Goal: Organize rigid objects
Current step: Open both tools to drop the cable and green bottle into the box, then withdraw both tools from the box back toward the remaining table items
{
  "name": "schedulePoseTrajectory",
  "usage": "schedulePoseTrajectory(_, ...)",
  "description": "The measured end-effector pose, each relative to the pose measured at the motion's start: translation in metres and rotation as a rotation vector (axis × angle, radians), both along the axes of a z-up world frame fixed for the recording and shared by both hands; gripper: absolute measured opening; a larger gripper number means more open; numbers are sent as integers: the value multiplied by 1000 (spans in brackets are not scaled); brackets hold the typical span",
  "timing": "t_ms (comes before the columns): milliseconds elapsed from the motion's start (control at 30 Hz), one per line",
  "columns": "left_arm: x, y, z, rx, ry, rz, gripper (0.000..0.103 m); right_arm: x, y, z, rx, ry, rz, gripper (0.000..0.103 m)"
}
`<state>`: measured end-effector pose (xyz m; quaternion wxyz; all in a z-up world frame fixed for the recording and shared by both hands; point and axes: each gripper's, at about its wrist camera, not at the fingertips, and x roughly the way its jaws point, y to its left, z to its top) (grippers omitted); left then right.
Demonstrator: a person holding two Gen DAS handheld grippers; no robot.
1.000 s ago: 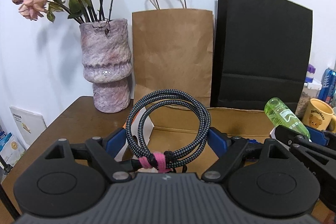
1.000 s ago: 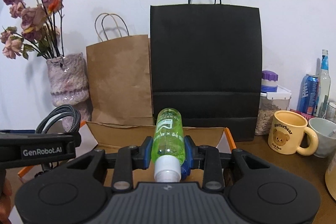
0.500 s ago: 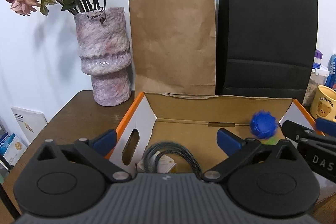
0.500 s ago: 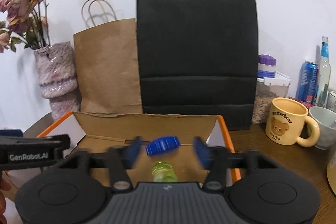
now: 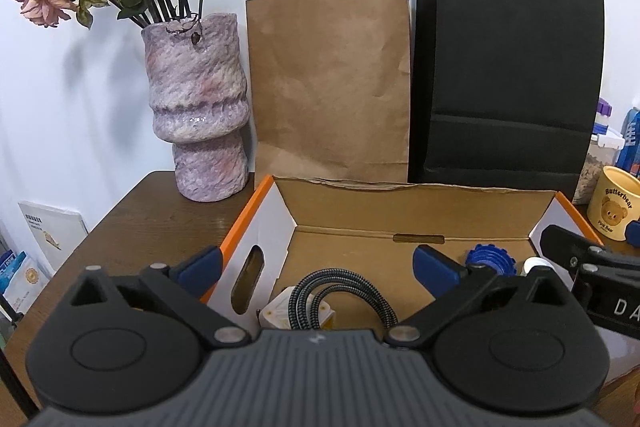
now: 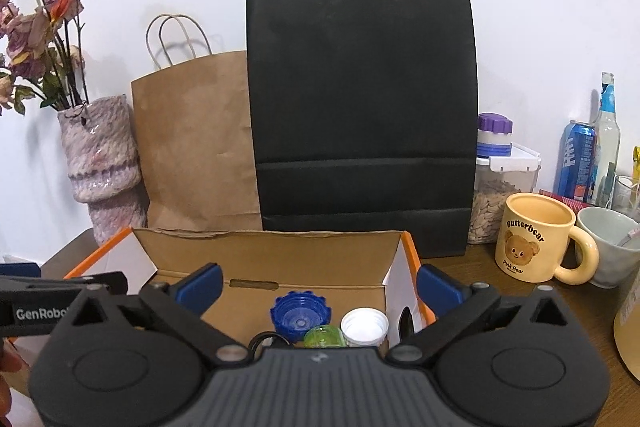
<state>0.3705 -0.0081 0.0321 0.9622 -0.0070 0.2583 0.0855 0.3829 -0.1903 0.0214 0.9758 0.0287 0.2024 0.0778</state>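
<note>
Left gripper: jaws spread wide, nothing between the blue pads, poised over the near left end of the cardboard box. Braided cable: coiled loosely inside the box, directly below and ahead of the left gripper, lying against a white and yellow item that may be a charger, mostly hidden by the gripper body. Right gripper: jaws opening, pads clear of everything, over the right end of the same box. Green bottle: in the box just under the right gripper, only its rounded end visible. Blue cap: to the bottle's left, touching or nearly so. White cap: to the bottle's right. Beyond both grippers, against the wall: brown paper bag, black paper bag, mottled vase of dried roses. Right of the right gripper, on the wooden table: yellow bear mug
</note>
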Motion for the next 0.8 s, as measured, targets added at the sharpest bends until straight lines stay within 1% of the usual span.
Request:
schedulePoseTrajectory(333, -13, 0, 6, -3, -16, -7, 103, -14, -3, 8, -34, 2, 14, 103)
schedulePoseTrajectory(800, -59, -1, 18, -5, -70, -54, 103, -63, -10, 26, -72, -66, 53, 103)
